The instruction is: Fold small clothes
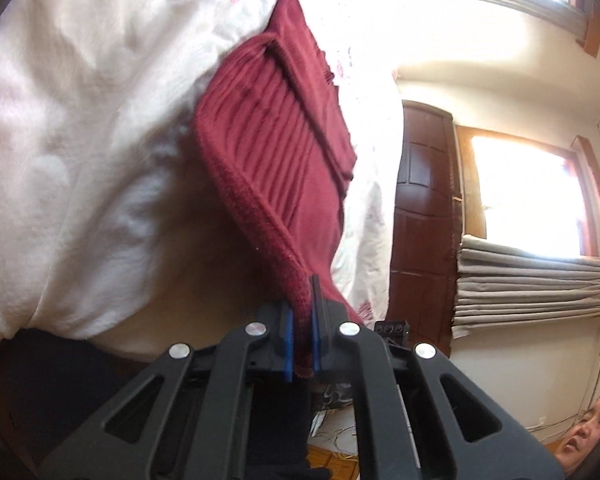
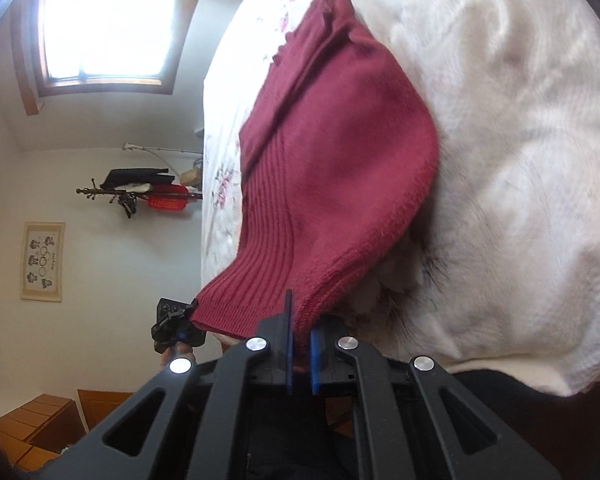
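Note:
A dark red knitted garment (image 1: 284, 148) with a ribbed band lies on a white bedcover (image 1: 80, 140) and rises toward both cameras. My left gripper (image 1: 302, 320) is shut on its hemmed corner, the cloth pinched between the blue pads (image 1: 287, 324). In the right wrist view the same red knit (image 2: 340, 152) stretches up from the bed, and my right gripper (image 2: 301, 334) is shut on another corner of its hem. The left gripper (image 2: 176, 322) shows at the garment's far corner. Part of the garment is folded over on itself.
The white fluffy bedcover (image 2: 520, 140) fills most of both views, with a flowered sheet (image 2: 224, 184) beyond. A wooden door (image 1: 424, 208), windows with folded blinds (image 1: 528, 284), a coat rack (image 2: 140, 192) and a wooden dresser (image 2: 32, 428) stand around. A person's head (image 1: 588, 432) is at the lower right.

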A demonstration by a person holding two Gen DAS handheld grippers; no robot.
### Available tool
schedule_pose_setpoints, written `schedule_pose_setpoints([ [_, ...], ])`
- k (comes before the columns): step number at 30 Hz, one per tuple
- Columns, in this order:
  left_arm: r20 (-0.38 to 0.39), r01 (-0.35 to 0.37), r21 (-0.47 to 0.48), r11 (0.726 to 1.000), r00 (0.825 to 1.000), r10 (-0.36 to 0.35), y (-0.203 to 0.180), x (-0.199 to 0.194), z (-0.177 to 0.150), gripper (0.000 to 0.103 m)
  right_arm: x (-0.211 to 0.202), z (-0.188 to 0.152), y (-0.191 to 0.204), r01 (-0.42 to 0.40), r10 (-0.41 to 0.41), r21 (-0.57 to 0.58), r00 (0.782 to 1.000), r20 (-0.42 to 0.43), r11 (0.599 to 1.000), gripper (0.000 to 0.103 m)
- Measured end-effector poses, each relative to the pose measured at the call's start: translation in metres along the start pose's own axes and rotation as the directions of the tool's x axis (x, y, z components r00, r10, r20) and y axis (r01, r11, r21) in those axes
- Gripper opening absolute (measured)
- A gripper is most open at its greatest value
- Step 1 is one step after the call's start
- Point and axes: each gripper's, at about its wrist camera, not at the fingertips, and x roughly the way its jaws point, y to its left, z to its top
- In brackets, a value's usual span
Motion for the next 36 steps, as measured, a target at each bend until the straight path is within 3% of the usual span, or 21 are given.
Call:
schedule_pose_setpoints([
  [3,0.032,0.039,-0.003,0.999,0.999,-0.039,-0.02,0.003,0.026,0.004,-0.003,0.034,0.015,-0.009,0.009,-0.005,0.999,0.036,1.0,0.005],
  [8,0.072,0.042,-0.048,0.998,0.997,-0.038,-0.031,0.024,0.087,0.004,0.005,0.101,0.02,0.036,-0.037,0.018,0.997,0.06,0.999,0.005],
  [13,0.079,-0.031,-0.13,0.991,0.996,0.042,-0.012,0.058,0.144,0.004,0.031,0.162,0.003,0.118,-0.12,0.068,0.992,0.032,0.991,0.005],
  [16,0.065,-0.084,-0.167,0.982,0.993,0.096,0.004,0.078,0.169,0.005,0.05,0.182,-0.011,0.186,-0.187,0.073,0.982,0.007,0.98,0.006],
  [19,0.052,-0.122,-0.193,0.974,0.99,0.135,0.017,0.089,0.186,0.008,0.058,0.195,-0.02,0.184,-0.184,0.093,0.983,-0.009,0.978,0.017],
  [22,0.061,-0.127,-0.147,0.981,0.989,0.137,0.011,0.086,0.191,0.017,0.044,0.201,-0.013,0.118,-0.12,0.083,0.993,0.017,0.99,0.033],
  [23,0.066,-0.13,-0.108,0.986,0.988,0.138,0.004,0.083,0.19,0.023,0.039,0.201,-0.009,0.105,-0.107,0.059,0.994,0.031,0.993,0.036],
  [24,0.073,-0.15,-0.06,0.987,0.985,0.155,-0.004,0.079,0.187,0.036,0.033,0.2,-0.004,0.11,-0.111,0.029,0.993,0.039,0.994,0.036],
  [26,0.1,-0.22,0.043,0.975,0.972,0.215,-0.02,0.072,0.183,0.057,0.026,0.197,0.006,0.176,-0.174,-0.043,0.984,0.049,0.983,0.035],
  [30,0.127,-0.37,0.217,0.903,0.928,0.35,-0.046,0.074,0.178,0.061,0.036,0.182,0.021,0.382,-0.375,-0.212,0.924,0.074,0.899,0.035],
  [33,0.139,-0.458,0.278,0.844,0.889,0.437,-0.048,0.081,0.179,0.073,0.051,0.171,0.024,0.469,-0.46,-0.3,0.882,0.105,0.831,0.036],
  [36,0.113,-0.517,0.318,0.795,0.853,0.509,-0.043,0.098,0.183,0.073,0.068,0.166,0.016,0.522,-0.518,-0.349,0.848,0.113,0.778,0.036],
])
